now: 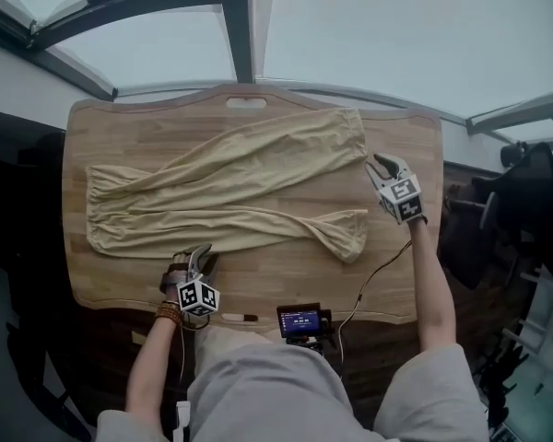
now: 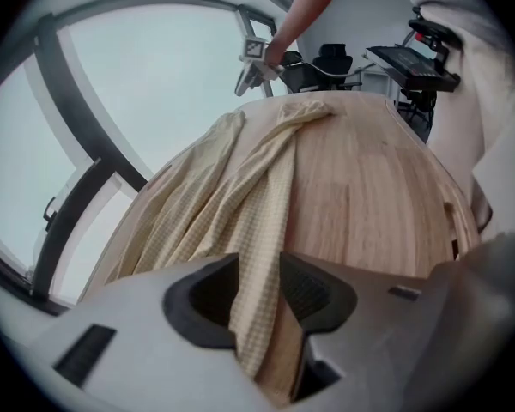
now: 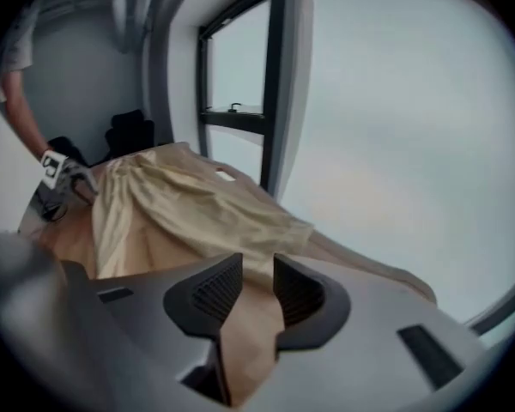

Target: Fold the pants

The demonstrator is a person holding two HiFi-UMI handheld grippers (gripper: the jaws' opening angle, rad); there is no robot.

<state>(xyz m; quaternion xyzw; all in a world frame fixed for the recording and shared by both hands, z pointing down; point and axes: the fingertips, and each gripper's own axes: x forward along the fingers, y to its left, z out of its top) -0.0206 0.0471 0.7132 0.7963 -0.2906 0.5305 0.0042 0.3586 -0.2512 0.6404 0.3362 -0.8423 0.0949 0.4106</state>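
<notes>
Pants (image 1: 230, 187) run left to right. Left gripper (image 1: 201, 252) straddles their near edge, unclamped. Right gripper (image 1: 380, 161), open and empty, sits off their right end.

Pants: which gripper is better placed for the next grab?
Left, probably. The left gripper has its open jaws around the near edge of the pants; the right gripper is open over the wood of the table, with cloth only ahead of it.
</notes>
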